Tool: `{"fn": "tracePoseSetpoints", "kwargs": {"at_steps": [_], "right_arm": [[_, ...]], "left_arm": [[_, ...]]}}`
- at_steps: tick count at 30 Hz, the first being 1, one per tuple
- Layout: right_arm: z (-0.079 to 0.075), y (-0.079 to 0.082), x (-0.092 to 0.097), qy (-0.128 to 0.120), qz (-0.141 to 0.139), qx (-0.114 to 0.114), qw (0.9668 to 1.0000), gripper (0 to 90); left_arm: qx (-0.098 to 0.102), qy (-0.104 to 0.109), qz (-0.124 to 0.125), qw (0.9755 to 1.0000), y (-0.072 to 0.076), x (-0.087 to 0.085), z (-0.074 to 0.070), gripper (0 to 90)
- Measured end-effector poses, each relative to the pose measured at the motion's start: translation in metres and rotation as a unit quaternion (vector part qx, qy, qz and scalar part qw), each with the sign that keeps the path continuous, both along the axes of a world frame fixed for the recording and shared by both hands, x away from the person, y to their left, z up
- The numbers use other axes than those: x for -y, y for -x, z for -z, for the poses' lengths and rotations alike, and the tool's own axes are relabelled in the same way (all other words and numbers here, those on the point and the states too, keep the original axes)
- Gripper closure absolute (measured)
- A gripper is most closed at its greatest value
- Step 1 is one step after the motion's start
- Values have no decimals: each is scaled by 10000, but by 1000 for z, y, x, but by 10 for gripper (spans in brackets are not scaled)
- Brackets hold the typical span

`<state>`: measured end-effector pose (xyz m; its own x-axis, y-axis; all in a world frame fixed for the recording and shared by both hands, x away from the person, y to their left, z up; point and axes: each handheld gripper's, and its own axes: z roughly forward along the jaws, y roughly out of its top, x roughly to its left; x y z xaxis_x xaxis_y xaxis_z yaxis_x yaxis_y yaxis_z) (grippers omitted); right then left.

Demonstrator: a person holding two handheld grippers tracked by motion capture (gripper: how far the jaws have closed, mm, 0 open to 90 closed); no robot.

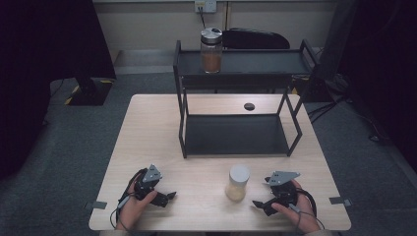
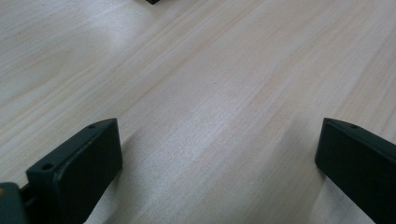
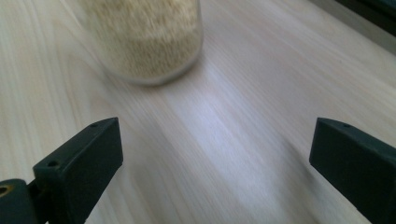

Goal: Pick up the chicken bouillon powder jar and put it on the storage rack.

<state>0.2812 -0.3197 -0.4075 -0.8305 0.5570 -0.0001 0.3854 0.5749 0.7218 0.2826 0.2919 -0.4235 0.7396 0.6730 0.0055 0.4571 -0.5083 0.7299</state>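
the jar of pale grains (image 1: 238,183) stands upright on the wooden table (image 1: 147,128), in front of the black two-tier shelf (image 1: 236,135). the right gripper (image 1: 259,204) sits just beside it, jaws spread wide. the left gripper (image 1: 169,196) rests well apart, jaws wide too, over bare wood.
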Motion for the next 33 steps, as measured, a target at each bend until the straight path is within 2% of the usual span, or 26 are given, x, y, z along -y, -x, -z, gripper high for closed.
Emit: {"fn": "tracePoseSetpoints", "kwargs": {"at_steps": [4, 5, 9, 17, 23, 28, 33], "right_arm": [[-4, -4, -3, -108, 11, -32, 9999, 14], [-4, -7, -2, -305, 19, -84, 9995, 14], [-13, -9, -9, -331, -44, 4, 9994, 13], [-19, -18, -9, -875, -218, -23, 9959, 9], [-20, -20, -17, -1048, -300, 21, 9940, 14], [-14, -20, -21, -1267, -401, 167, 9910, 142], [-11, -21, -29, -1261, -527, 300, 9902, 244]], "left_arm": [[1, 1, -1, 10000, 0, 0, 0, 0], [0, 2, -2, 10000, 0, 0, 0, 0], [0, 1, 0, 10000, 0, 0, 0, 0], [1, 1, -1, 10000, 0, 0, 0, 0], [1, 1, -1, 10000, 0, 0, 0, 0], [1, -3, 1, 10000, 0, 0, 0, 0], [1, -1, 0, 10000, 0, 0, 0, 0]]}}
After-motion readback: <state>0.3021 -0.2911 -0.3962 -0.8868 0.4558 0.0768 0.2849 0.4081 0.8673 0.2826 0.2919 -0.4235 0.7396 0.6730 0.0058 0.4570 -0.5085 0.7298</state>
